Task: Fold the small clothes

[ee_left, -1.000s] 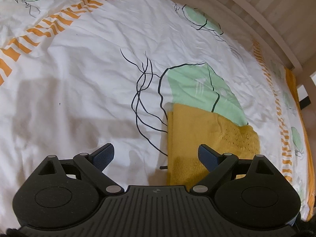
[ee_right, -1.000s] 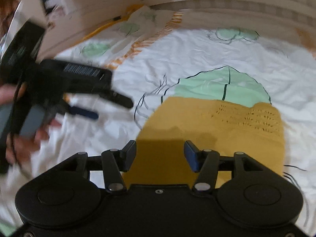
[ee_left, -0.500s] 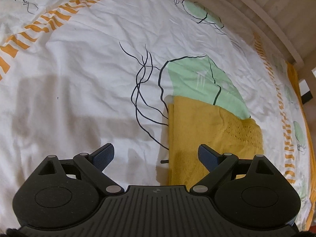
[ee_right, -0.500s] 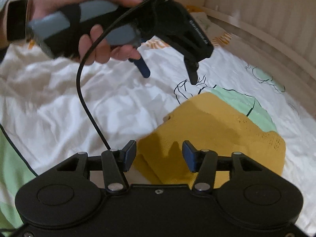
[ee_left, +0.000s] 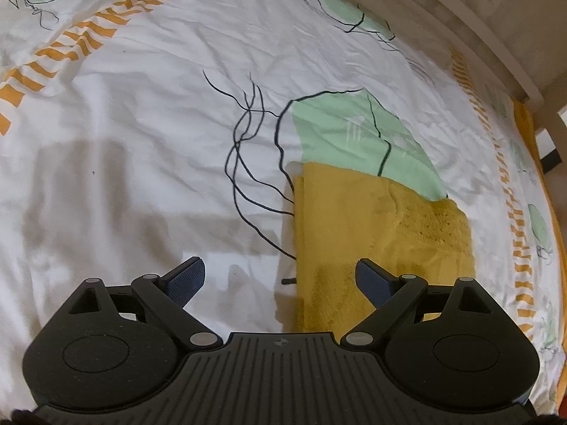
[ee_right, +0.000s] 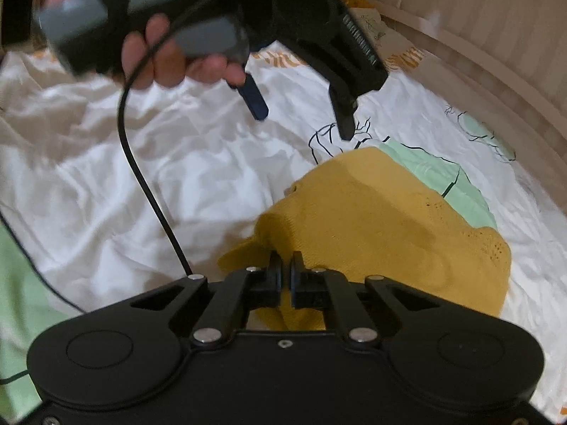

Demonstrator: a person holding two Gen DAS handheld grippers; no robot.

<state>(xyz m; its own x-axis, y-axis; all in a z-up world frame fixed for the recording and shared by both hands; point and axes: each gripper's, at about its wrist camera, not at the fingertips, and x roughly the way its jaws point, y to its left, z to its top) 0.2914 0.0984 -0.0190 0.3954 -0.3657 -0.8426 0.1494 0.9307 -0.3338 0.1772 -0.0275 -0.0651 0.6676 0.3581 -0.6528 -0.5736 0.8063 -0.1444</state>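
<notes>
The folded yellow garment (ee_right: 386, 223) lies on the bed (ee_left: 149, 163) near its far edge, its near corner pinched in the closed right hand-held gripper (ee_right: 286, 276), the left hand-held gripper (ee_left: 280, 278) hovering spread and empty above.

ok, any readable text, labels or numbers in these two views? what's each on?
Nothing here can be read as text.
White striped label on the left gripper: looks like a barcode, too blurred to read.
Small round emblem on that gripper's body: a symbol, no letters.
Bedsheet and yellow garment: patterns only, no words.
</notes>
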